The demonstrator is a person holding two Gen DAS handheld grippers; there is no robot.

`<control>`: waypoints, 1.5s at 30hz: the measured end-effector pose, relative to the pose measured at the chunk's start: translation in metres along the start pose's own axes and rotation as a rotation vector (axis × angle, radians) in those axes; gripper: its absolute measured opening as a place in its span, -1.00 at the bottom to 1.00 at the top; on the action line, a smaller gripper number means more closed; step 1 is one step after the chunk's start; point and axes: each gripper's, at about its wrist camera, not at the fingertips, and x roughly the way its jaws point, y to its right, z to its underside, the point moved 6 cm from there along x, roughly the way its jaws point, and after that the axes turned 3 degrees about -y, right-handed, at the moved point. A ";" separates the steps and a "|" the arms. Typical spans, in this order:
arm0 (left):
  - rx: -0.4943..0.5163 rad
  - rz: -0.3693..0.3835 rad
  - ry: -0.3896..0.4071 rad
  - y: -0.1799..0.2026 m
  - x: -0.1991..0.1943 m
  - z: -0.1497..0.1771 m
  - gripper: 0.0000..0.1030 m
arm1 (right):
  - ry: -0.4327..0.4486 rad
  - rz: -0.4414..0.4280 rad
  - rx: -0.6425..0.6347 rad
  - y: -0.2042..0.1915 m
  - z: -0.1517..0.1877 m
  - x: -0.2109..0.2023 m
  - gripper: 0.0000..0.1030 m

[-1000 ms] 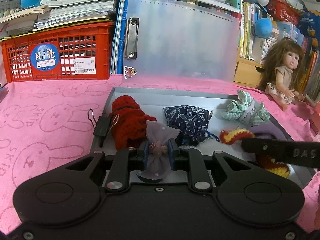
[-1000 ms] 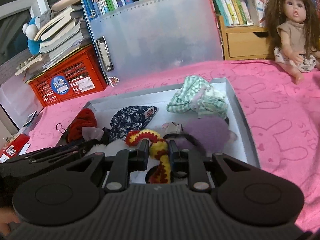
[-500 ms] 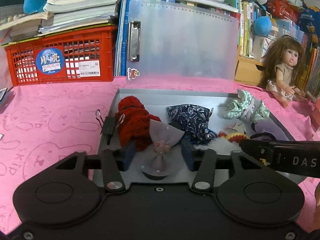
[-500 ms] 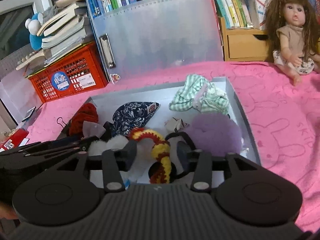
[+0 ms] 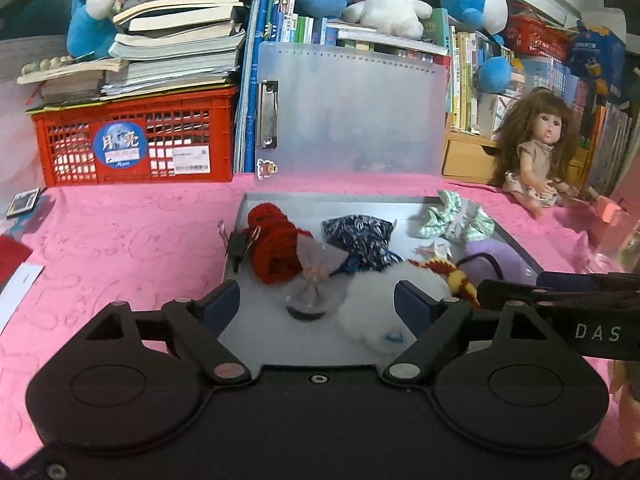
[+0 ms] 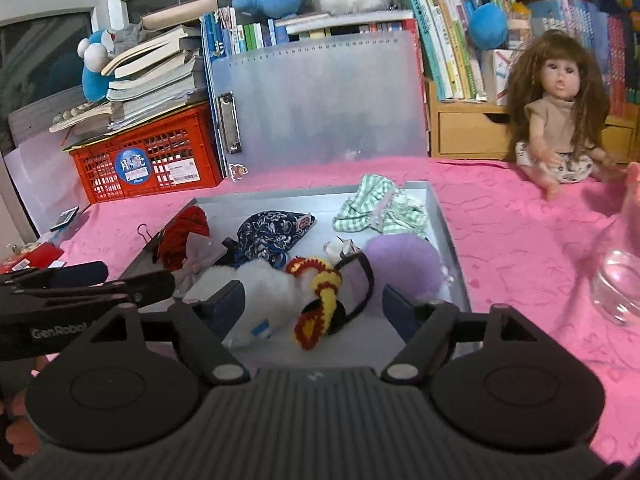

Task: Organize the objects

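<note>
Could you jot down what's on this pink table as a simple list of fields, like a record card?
surface: pink cloth
container: grey tray, holding all the small items
in tray: red knit piece, navy floral pouch, green checked cloth, purple pompom, white fluffy ball, red-yellow knit band, grey bow
left tool: jaws opening, gripping nothing
right tool: jaws opening, gripping nothing
nearby: doll, red crate

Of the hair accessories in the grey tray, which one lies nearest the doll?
The green-and-white checked scrunchie, in the tray's far corner on the doll's side; the red, navy, purple and striped ones lie farther off.
</note>
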 end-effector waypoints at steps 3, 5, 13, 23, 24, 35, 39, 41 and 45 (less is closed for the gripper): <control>-0.009 0.004 -0.012 -0.002 -0.011 0.013 0.65 | 0.011 0.018 -0.009 0.002 0.010 -0.012 0.71; -0.007 -0.004 -0.028 -0.003 -0.015 0.024 0.66 | 0.004 0.032 -0.015 0.003 0.018 -0.017 0.71; -0.012 -0.049 -0.103 -0.008 -0.009 0.056 0.67 | -0.061 0.073 -0.046 0.001 0.050 -0.011 0.72; 0.002 -0.071 -0.125 -0.008 0.001 0.060 0.83 | -0.098 0.114 -0.086 -0.004 0.061 -0.001 0.89; -0.001 -0.084 -0.128 -0.010 0.001 0.061 0.85 | -0.102 0.123 -0.092 -0.004 0.060 0.000 0.91; 0.006 -0.115 -0.150 -0.011 0.005 0.062 1.00 | -0.115 0.161 -0.081 0.000 0.062 0.002 1.00; 0.006 -0.115 -0.150 -0.010 0.005 0.061 1.00 | -0.113 0.170 -0.077 0.000 0.063 0.001 1.00; 0.006 -0.115 -0.150 -0.010 0.005 0.061 1.00 | -0.113 0.173 -0.076 0.000 0.063 0.001 1.00; 0.007 -0.116 -0.150 -0.010 0.005 0.062 1.00 | -0.112 0.173 -0.074 0.001 0.063 0.001 1.00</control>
